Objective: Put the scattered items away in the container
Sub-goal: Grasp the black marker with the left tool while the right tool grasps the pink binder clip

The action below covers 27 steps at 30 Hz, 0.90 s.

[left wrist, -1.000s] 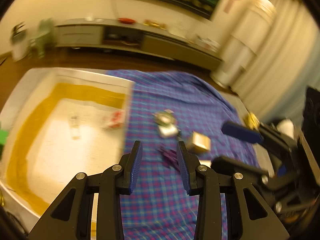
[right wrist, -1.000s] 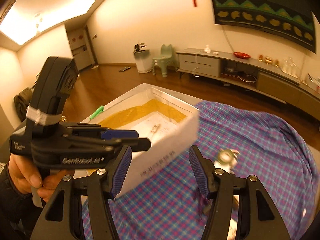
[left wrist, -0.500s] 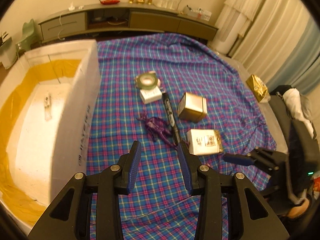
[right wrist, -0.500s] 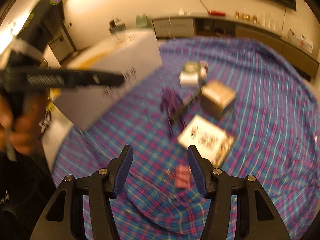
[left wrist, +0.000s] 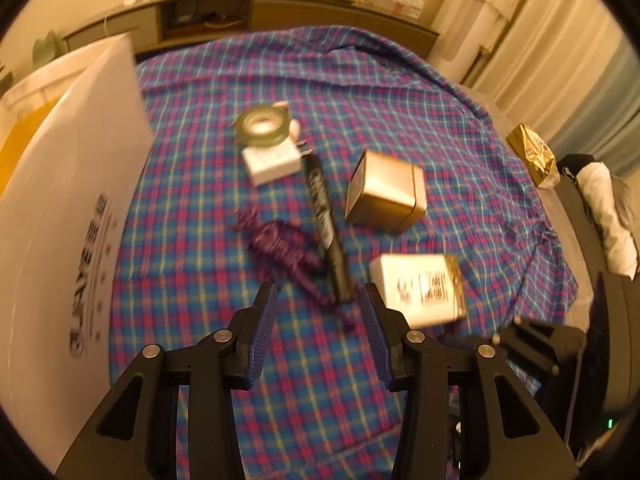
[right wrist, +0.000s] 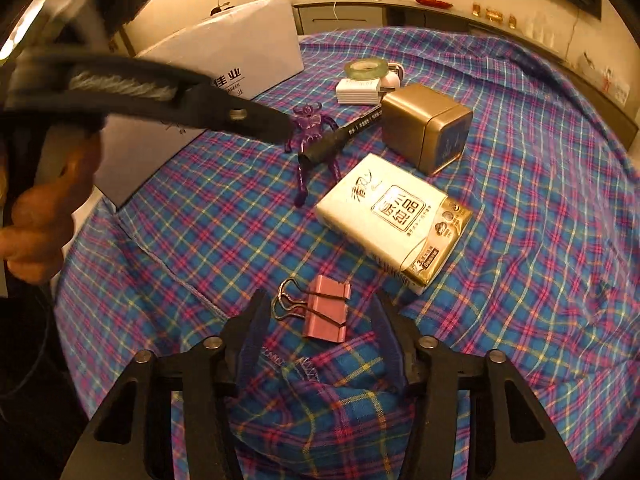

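Right gripper point(right wrist: 320, 316) jaws closing around pink binder clip point(right wrist: 326, 314) (not yet touching)

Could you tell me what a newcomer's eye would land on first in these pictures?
Probably the bright plaid cloth covering the whole surface, with a gold tin and a cream tissue pack at its middle. Next, the pink binder clip lying between the right gripper fingers, which are closing, and the big white box on the left.
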Motion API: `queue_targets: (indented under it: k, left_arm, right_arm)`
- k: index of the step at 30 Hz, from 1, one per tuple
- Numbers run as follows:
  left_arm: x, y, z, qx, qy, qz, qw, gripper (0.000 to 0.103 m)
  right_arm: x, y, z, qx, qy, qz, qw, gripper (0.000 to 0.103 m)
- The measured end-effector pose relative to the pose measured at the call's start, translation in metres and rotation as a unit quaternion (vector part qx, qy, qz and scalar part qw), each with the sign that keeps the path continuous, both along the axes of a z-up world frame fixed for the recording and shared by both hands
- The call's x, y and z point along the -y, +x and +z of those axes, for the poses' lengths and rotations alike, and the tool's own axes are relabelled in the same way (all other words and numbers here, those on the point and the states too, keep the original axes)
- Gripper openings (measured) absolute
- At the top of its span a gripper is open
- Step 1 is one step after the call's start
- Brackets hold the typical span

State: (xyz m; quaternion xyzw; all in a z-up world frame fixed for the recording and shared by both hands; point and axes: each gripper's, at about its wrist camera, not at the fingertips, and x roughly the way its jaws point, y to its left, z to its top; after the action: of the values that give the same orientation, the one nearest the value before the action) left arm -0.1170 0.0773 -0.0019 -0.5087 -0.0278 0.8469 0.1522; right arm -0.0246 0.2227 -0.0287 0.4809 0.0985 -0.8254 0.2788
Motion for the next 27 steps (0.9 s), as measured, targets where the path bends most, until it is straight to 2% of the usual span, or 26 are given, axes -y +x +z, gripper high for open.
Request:
queue_targets:
  k: [1,6,11,15,19,20,22,24,27]
  left_arm:
    - [-0.004,-0.003,0.0,-0.007,-0.003,0.0,1.0,0.046]
    - [-0.024,-0.025,-0.002,-0.029,-0.009,-0.016,0.9994,0.046]
    - [-0.033,-0.05,-0.025,-0.024,-0.029,-0.009,0.9992,0.046]
    - [-0.032,-0.061,-0.041,-0.031,-0.045,-0.008,0.9984,0.046]
    - [-0.032,-0.067,-0.042,-0.044,-0.055,-0.017,0.9974,0.045]
    - [-0.03,-0.068,-0.043,-0.048,-0.055,-0.016,0.9972,0.042]
    - [-0.029,-0.07,-0.042,-0.055,-0.065,-0.014,0.9963,0.017]
    - [-0.026,-0.071,-0.042,-0.052,-0.059,-0.014,0.9968,0.014]
    - [-0.019,-0.073,-0.04,-0.043,-0.039,0.001,0.9983,0.013]
  right_arm:
    - [0.0,0.0,0.0,-0.005,0.001,0.001,1.0,0.039]
    - [0.005,0.003,-0.001,-0.016,0.012,0.008,1.0,0.037]
    - [0.007,0.01,-0.003,-0.041,0.022,0.021,0.999,0.038]
    - [0.003,0.013,-0.003,-0.042,0.023,0.029,0.998,0.037]
    - [-0.002,0.016,-0.002,-0.043,0.027,0.028,0.998,0.024]
    - [-0.004,0.017,-0.002,-0.04,0.023,0.026,0.999,0.023]
    - [-0.008,0.02,-0.002,-0.033,0.013,0.021,0.999,0.023]
    - [-0.01,0.022,-0.001,-0.025,0.003,0.018,1.0,0.023]
    - [-0.018,0.022,0.0,-0.004,-0.026,0.007,1.0,0.023]
